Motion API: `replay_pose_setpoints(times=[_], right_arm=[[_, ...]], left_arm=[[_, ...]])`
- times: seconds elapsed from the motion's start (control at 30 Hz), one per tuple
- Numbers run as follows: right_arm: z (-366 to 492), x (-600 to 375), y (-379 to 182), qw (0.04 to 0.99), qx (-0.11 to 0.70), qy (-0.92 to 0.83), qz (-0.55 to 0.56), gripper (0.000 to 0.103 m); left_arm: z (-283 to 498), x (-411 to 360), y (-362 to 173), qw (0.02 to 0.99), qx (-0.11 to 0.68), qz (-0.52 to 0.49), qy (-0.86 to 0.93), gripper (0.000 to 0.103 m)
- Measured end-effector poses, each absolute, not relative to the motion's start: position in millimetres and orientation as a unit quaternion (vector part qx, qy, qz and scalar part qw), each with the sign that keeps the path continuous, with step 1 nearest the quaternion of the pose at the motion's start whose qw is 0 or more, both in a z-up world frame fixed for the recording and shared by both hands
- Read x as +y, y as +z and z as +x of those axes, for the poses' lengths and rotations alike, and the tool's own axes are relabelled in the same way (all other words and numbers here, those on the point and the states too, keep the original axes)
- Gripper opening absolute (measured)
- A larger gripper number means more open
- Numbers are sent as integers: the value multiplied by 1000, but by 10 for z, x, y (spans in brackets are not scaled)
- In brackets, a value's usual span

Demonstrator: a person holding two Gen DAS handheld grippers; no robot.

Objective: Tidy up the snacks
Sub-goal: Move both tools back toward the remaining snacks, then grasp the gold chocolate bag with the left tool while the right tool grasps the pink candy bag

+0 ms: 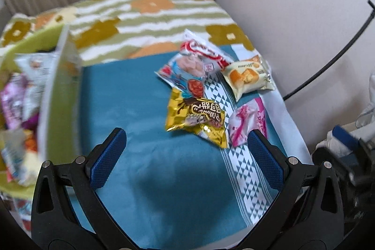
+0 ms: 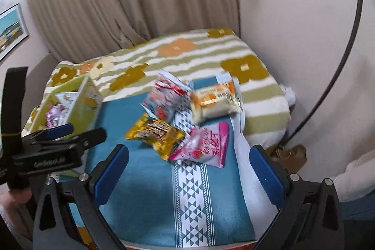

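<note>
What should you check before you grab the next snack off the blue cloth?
1. Left gripper open and holding nothing: ok.
2. Right gripper open and holding nothing: ok.
3. Snacks left to sort: not ok; the gold packet, pink packet, cake packet and red and blue packet are loose on the blue cloth.
4. Gold packet free to lift: cannot tell; it touches its neighbours.
5. Room in the green box: cannot tell; it already holds packets.

Teal cloth (image 1: 140, 97), white triangle band; gold packet (image 1: 195, 121); pink packet (image 2: 206, 147); green-striped floral blanket (image 2: 187, 48).
</note>
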State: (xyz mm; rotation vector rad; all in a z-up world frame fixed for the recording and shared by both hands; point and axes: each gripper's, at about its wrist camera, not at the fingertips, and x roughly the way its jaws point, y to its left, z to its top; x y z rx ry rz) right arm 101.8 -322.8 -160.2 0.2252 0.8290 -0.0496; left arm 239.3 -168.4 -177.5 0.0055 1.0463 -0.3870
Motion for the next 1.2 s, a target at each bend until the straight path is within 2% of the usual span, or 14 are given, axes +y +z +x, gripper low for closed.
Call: replay_pose_setpoints(times=[0.27,0.67,0.7,0.77,0.8,0.83,0.87,0.9,1.2], right_arm=[[1421,-3357,-2076,881,441,-63,157,102],[1797,-3296,-2657,853,493,-103,139,102],[1812,-3290,-2677,851,496,-104,138,102],[1832,-3301,-2722,847,502,-105,137,102],[1839,-3306,-2739,846,504,-105,136,102],[1849,-3314,-2753,845,506,-106,135,102],[1863,-3314,-2765,845,507,-107,134,101],[1880,-3320,-2778,844,508,-107,135,100],[2036,-3321,-2857,840,514,-106,137,98]], left_arm=[[2977,-1945,-2369,797,566,8,-211,102],[3328,-2160,-2953,743,626,8,-238,102],[3338,-2167,-2971,741,628,7,-237,101],[3349,-2173,-3002,735,630,3,-251,86],[3333,-2181,-3005,736,628,3,-252,84],[3333,-2180,-2997,736,626,3,-256,73],[3330,-2188,-2991,735,625,1,-263,59],[3333,-2190,-2992,732,626,-4,-269,55],[3354,-2175,-2972,736,621,-6,-271,50]])
